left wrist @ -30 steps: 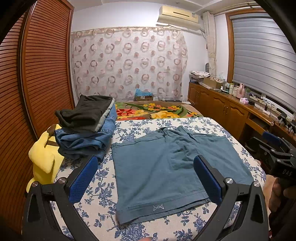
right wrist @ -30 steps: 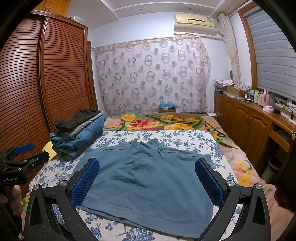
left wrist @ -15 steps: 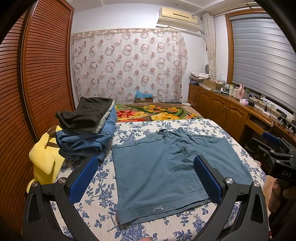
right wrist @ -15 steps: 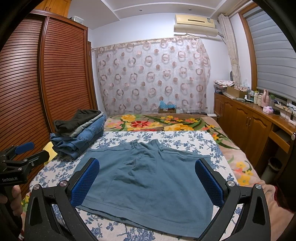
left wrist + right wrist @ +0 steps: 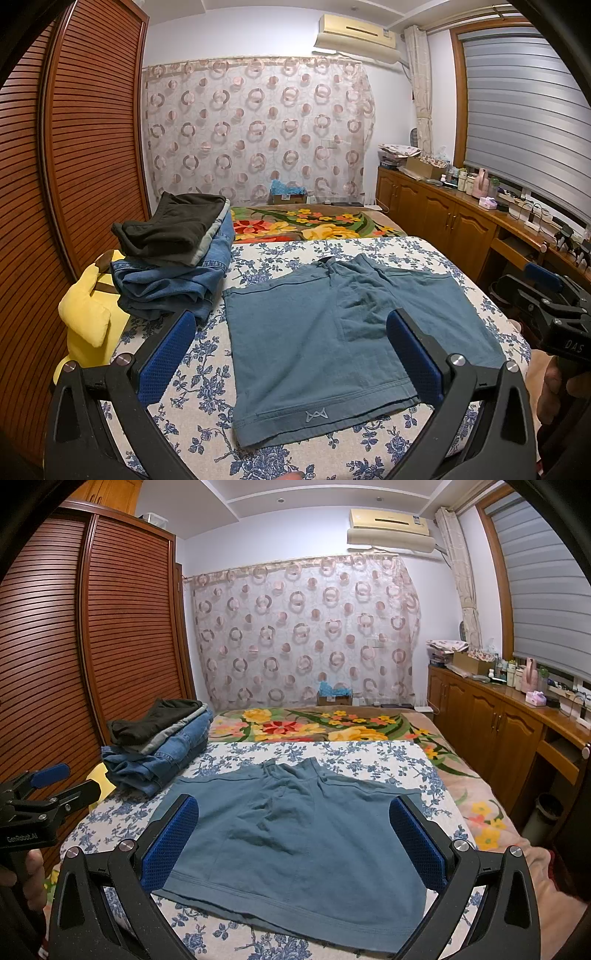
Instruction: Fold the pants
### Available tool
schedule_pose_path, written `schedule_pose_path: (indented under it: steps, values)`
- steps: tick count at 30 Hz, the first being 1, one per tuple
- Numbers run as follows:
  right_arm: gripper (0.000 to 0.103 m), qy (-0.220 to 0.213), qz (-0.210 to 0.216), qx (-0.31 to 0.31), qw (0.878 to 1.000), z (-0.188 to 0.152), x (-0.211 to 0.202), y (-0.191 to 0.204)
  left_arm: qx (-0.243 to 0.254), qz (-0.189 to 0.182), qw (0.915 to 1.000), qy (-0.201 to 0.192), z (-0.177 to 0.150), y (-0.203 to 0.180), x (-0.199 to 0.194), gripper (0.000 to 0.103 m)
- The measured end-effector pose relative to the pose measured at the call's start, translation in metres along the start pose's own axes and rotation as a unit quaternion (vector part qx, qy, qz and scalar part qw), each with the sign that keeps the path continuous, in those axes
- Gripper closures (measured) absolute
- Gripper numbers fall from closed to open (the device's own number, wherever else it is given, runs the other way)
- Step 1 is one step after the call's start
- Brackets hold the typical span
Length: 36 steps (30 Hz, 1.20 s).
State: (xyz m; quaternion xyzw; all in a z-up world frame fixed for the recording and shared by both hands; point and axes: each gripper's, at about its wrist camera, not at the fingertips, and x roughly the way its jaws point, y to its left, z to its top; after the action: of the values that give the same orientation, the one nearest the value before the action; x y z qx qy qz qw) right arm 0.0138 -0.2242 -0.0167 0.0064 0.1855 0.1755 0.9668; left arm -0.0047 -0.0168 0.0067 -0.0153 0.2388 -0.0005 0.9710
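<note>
Ahead of both tools, teal shorts point(image 5: 332, 347) flat on bed point(image 5: 388, 247), waistband crosswise nearest; left tool point(image 5: 291, 354) and right tool point(image 5: 295, 838) spread wide, holding nothing

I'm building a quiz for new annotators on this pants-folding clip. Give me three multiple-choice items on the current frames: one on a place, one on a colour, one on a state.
1. Where is the stack of folded clothes relative to the shorts on the bed?
A. To their left
B. On top of them
C. To their right

2. What colour is the garment on top of that stack?
A. Yellow
B. Dark, near black
C. Red

3. How are the left gripper and right gripper set?
A. Both shut on the shorts
B. One open, one shut
C. Both open, holding nothing

Answers:
1 A, the stack sits by the wardrobe side, left of the shorts in both views.
2 B, a dark garment lies over the jeans.
3 C, each gripper's blue pads stand wide apart above the flat, unfolded shorts.
</note>
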Motion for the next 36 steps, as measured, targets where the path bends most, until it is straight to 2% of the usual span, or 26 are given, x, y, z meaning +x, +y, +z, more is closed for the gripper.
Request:
schedule_pose_path:
  steps: [36]
  values:
    - [0.000,0.000,0.003,-0.001,1.000,0.000,0.001,0.000,-0.001,-0.001,1.0000,0.005,0.006,-0.005,-0.012,0.000]
